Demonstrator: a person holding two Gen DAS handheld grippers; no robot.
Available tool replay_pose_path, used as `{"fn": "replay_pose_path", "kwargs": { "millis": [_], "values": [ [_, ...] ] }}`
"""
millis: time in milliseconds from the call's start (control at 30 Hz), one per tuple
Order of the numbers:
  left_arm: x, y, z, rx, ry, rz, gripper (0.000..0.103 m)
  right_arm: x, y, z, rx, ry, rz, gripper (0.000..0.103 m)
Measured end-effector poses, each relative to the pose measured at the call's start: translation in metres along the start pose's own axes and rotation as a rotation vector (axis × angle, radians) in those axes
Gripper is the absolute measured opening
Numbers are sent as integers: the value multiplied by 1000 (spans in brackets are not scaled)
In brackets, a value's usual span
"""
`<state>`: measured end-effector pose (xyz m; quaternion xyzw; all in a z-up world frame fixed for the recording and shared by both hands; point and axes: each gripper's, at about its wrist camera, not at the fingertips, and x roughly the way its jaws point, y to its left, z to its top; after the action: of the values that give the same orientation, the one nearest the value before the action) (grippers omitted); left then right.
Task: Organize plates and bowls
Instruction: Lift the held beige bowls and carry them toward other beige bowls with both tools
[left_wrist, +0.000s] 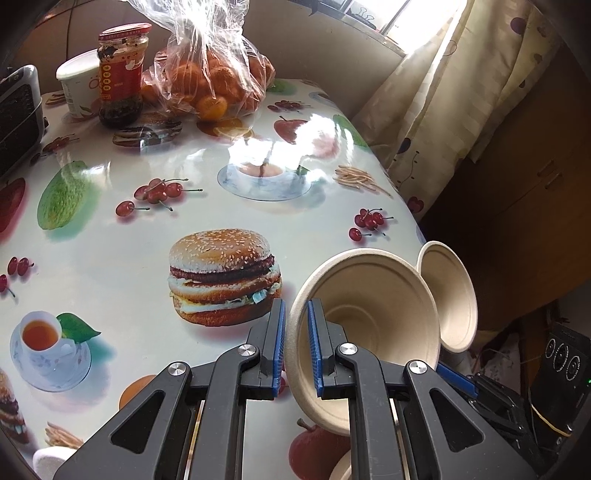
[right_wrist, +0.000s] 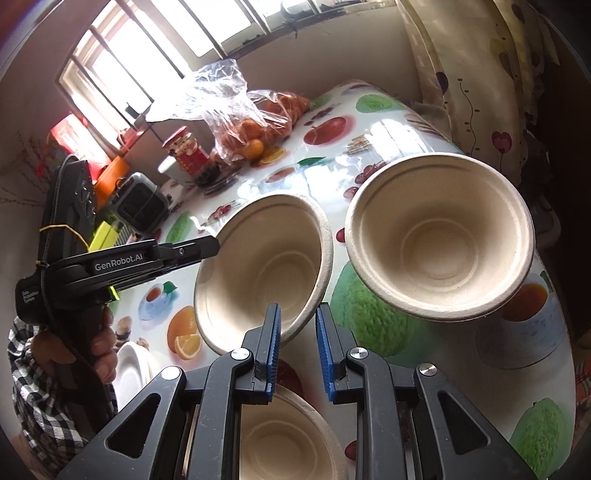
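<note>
Our left claw (left_wrist: 295, 310) is nearly closed on the rim of a paper bowl (left_wrist: 369, 306), one finger inside the wall and one outside. That edge grip tips the bowl's mouth back toward the claw, probably to ready it for nesting. Just beyond it, to the right, a second bowl (left_wrist: 450, 295) tilts the same way; we cannot tell what supports it. Our right claw (right_wrist: 297, 314) stands part open with nothing clamped. A third bowl (right_wrist: 288, 435) sits on the table (right_wrist: 369, 122) beneath its fingers, a likely base for the stack.
</note>
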<state>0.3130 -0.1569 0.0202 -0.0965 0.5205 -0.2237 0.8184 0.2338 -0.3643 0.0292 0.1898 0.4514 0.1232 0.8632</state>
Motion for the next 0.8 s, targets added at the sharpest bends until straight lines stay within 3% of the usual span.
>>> {"fn": "replay_pose_path", "kwargs": {
  "millis": [800],
  "values": [
    [-45,-4,-27,5,-58,-48,13,-36,19,-15,-47,-62,3,19]
  ]
}}
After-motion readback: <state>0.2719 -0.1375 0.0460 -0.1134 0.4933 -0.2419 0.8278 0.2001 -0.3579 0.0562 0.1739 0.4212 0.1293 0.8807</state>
